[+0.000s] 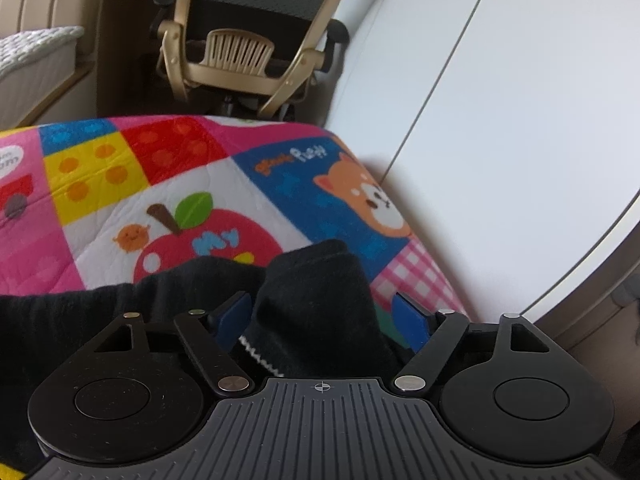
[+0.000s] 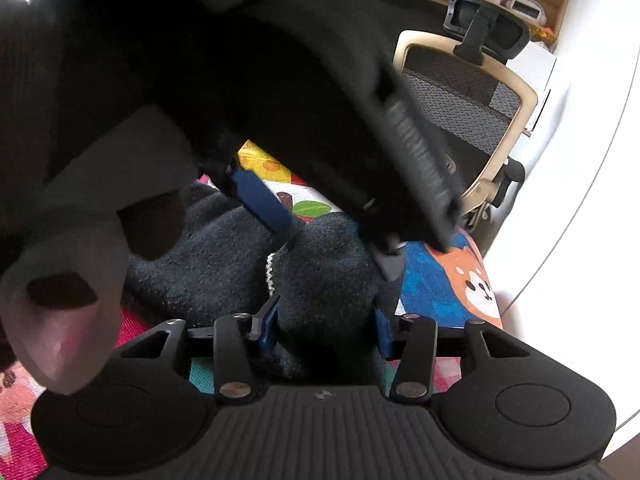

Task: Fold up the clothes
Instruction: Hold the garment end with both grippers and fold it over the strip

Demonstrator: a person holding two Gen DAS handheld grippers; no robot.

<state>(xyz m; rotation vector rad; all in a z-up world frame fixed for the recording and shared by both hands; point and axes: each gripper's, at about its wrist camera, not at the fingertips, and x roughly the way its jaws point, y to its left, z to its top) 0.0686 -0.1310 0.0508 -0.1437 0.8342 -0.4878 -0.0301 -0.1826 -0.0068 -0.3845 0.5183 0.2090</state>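
One dark fleece garment (image 1: pixel 316 300) lies bunched on the colourful quilt (image 1: pixel 168 184), near the quilt's right edge, with a white zigzag trim showing at one fold. One garment only is counted; two claws are in view.

The left claw (image 1: pixel 322 322) straddles a raised fold of the garment, its two blue pads (image 1: pixel 234 314) standing apart on either side of the cloth; the left pad lies against the fabric, the right pad sits clear of it beside the quilt's checked patch.

The right claw (image 2: pixel 326 330) has the same fold between its blue fingers (image 2: pixel 269 326). The fabric fills the gap between them; whether the pads press cannot be told.

Seen from the right wrist, the left claw's body crosses overhead, carried by one gloved hand (image 2: pixel 72 272).

Beyond the quilt's far edge stands one office chair (image 1: pixel 248 36); a white wall panel (image 1: pixel 500 120) runs along the right.
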